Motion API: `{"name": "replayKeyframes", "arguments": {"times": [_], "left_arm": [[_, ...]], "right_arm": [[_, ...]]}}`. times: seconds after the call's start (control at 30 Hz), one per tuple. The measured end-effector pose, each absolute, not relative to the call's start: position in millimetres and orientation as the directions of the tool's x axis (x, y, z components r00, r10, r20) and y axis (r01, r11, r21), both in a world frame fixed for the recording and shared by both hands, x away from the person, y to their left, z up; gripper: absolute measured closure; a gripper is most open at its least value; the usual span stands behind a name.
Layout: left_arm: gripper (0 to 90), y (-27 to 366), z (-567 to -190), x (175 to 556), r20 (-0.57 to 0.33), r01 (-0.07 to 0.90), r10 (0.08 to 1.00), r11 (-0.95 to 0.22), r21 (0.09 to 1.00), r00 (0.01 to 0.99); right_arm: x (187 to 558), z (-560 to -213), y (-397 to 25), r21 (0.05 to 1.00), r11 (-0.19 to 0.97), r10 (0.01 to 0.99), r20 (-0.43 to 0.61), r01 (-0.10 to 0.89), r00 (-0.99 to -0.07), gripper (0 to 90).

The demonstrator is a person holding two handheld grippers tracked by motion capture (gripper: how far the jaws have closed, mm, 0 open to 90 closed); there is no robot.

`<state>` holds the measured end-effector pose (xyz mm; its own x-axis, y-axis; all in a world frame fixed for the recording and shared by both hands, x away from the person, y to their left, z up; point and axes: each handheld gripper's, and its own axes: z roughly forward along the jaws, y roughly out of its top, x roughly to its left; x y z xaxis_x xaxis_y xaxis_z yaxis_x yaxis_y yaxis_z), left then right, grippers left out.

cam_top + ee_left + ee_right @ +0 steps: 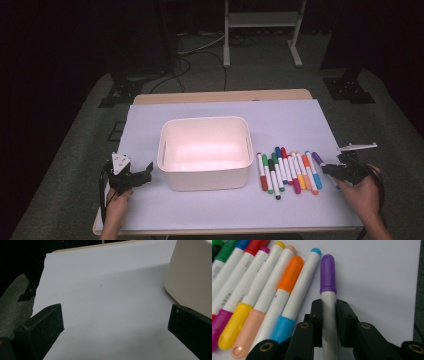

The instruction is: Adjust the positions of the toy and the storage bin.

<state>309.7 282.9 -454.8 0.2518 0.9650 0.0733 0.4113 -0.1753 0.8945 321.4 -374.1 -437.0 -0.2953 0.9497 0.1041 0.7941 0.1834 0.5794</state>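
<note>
right claw [329,315] clamped on purple marker [328,275], left claw [112,322] spread wide

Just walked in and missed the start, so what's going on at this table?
A person holds a claw in each hand over a white-covered table. The right claw is shut on the purple-capped marker, at the right end of a row of coloured markers lying beside a white bin. The left claw sits open next to the bin's other side, holding nothing. The bin looks empty.
</note>
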Motion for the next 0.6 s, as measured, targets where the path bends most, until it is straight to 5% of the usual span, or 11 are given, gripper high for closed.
{"name": "replayKeyframes", "arguments": {"times": [0.6], "left_arm": [[0.0,283,-455,310,0.072,0.408,0.965,-0.174,0.896,0.253]], "right_arm": [[316,-369,-350,0.673,0.187,0.838,0.271,0.716,-0.474,75.8]]}}
